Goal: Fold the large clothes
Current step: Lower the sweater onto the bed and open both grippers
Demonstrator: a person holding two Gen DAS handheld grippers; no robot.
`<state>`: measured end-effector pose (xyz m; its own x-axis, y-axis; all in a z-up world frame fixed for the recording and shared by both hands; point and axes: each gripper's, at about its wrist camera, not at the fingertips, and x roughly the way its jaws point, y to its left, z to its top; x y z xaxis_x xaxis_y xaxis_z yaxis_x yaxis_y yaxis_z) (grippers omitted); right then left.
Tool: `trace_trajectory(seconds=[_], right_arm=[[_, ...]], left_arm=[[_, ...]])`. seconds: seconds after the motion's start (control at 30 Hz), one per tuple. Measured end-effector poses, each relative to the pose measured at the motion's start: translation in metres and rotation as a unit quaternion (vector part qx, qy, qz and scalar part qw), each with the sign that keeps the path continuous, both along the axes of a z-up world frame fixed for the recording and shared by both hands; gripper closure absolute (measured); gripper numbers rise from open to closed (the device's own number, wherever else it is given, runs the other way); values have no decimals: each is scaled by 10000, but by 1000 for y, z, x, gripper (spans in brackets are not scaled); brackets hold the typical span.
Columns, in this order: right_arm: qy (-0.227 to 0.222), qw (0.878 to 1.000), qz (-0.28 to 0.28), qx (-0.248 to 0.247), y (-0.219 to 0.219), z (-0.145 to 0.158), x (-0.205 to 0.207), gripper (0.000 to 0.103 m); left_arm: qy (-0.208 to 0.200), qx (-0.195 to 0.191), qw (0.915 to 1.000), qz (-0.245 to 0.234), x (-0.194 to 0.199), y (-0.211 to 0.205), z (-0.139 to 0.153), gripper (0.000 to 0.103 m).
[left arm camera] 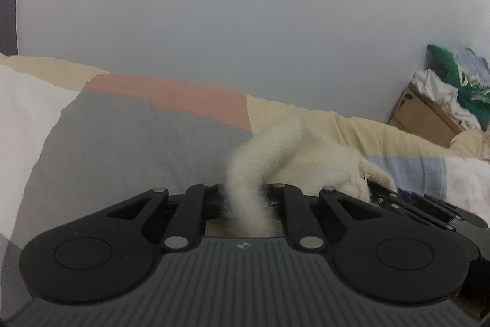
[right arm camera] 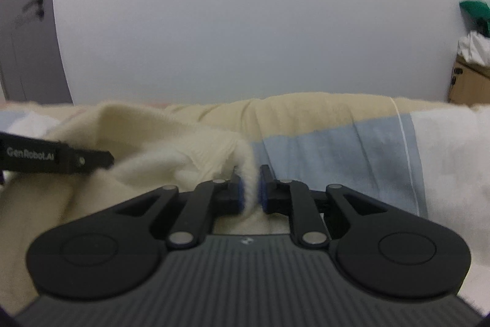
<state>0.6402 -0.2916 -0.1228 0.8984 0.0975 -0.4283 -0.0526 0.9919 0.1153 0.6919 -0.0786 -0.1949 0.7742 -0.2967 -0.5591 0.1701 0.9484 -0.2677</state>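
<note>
A cream knitted sweater (left arm camera: pixel 318 161) lies on a bed with a colour-block cover (left arm camera: pixel 128 137). My left gripper (left arm camera: pixel 245 198) is shut on a thick fold of the sweater that rises between its jaws. The right gripper (left arm camera: pixel 395 201) shows at the right edge of the left wrist view, touching the sweater's hem. In the right wrist view my right gripper (right arm camera: pixel 250 189) is shut on an edge of the sweater (right arm camera: pixel 171 140) between its blue pads (right arm camera: pixel 241 192). The left gripper's finger (right arm camera: pixel 58 158) shows at the left.
A white wall (left arm camera: pixel 245 20) stands behind the bed. A cardboard box (left arm camera: pixel 425 115) with white cloth and a green bag (left arm camera: pixel 459 81) stands at the far right. A grey door (right arm camera: pixel 24 36) is at the far left.
</note>
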Motion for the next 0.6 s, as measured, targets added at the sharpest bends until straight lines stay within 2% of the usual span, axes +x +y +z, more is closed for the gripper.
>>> trace_trajectory(seconds=[0.1,0.13,0.33,0.37,0.4,0.47,0.5,0.6], right_arm=[[-68,9997,35,220,-10,-4,-3,88],[-87,9996,37,267,-26,-7,-9,88],[-97,9993,64,341,-35,-5,-19,87],[-92,9993,67,367,-37,-5,-20,87],[-88,9992,63,375,-39,-6,-20,86],[-77,9993,40,364,-41,-4,-21,83],[-66,9993,30,358,-41,-4,-16,80],[-53,9992,-8,398,-45,2,-21,74]], left_arm=[[-42,28,10000,-1,-13,-3,13,90],[-55,59,10000,-2,-23,-7,20,90],[-90,302,9995,-37,-31,-14,32,87],[-109,381,9992,-62,-33,-17,36,79],[-116,467,9988,-95,-38,-18,41,65],[-173,689,9974,-114,-47,-25,48,48],[-191,747,9969,-136,-51,-27,52,44],[-123,853,9959,-258,-70,-31,68,43]])
